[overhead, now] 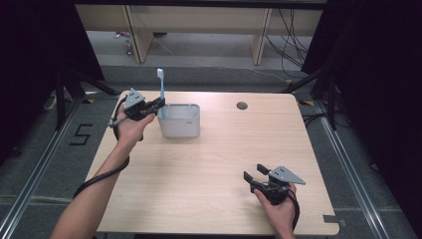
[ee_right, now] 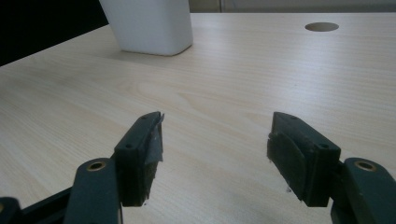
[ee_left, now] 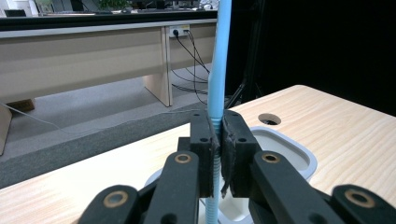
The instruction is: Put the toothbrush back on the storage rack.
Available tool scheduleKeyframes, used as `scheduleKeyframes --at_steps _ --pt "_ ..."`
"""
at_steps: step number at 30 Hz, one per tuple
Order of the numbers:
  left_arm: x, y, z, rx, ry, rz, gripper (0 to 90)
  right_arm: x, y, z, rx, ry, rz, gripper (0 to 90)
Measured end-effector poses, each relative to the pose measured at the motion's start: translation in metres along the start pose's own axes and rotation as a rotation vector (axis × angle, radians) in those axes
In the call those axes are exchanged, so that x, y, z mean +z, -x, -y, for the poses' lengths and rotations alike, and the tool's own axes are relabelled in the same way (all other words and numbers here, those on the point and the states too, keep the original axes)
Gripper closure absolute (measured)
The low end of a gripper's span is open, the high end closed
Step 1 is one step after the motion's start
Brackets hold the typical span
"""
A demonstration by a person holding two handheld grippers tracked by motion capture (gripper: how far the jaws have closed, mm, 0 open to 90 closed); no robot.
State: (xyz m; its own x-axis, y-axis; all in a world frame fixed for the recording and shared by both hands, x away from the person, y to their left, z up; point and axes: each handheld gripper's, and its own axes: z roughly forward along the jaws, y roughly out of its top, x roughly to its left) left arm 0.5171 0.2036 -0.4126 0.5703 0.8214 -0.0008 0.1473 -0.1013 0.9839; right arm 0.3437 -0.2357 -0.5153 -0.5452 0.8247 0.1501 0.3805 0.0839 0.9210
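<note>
A light blue toothbrush [overhead: 160,89] stands upright with its lower end inside a white rectangular holder [overhead: 180,121] at the table's back left. My left gripper [overhead: 158,104] is shut on the toothbrush handle [ee_left: 215,84] just above the holder's left rim [ee_left: 299,150]. The brush head points up. My right gripper [overhead: 253,173] rests low near the table's front right, open with nothing between its fingers [ee_right: 147,149]. The holder [ee_right: 147,25] stands far ahead of it in the right gripper view.
A round cable hole [overhead: 242,105] sits in the wooden table [overhead: 219,164] near its back edge. Beyond the table are a grey floor, wooden desk legs [overhead: 260,40] and loose cables [overhead: 291,35]. Black curtains flank both sides.
</note>
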Motion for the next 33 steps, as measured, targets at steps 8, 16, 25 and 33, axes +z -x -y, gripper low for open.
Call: scheduleKeyframes --at_steps 8,16,25,33 --pt "0.001 0.000 0.006 -0.010 -0.025 -0.002 83.4 0.000 -0.001 0.000 0.020 -0.004 -0.012 35.8" --pt "0.002 -0.001 0.011 -0.019 -0.045 -0.003 83.4 0.000 0.000 0.000 0.006 -0.002 0.001 35.8" --pt "0.003 0.001 0.016 -0.024 -0.059 -0.003 83.3 0.000 -0.001 0.000 0.003 -0.002 0.001 35.8" --pt "0.004 0.001 0.018 -0.013 -0.076 -0.006 83.3 0.000 -0.001 0.000 0.006 -0.003 0.001 35.8"
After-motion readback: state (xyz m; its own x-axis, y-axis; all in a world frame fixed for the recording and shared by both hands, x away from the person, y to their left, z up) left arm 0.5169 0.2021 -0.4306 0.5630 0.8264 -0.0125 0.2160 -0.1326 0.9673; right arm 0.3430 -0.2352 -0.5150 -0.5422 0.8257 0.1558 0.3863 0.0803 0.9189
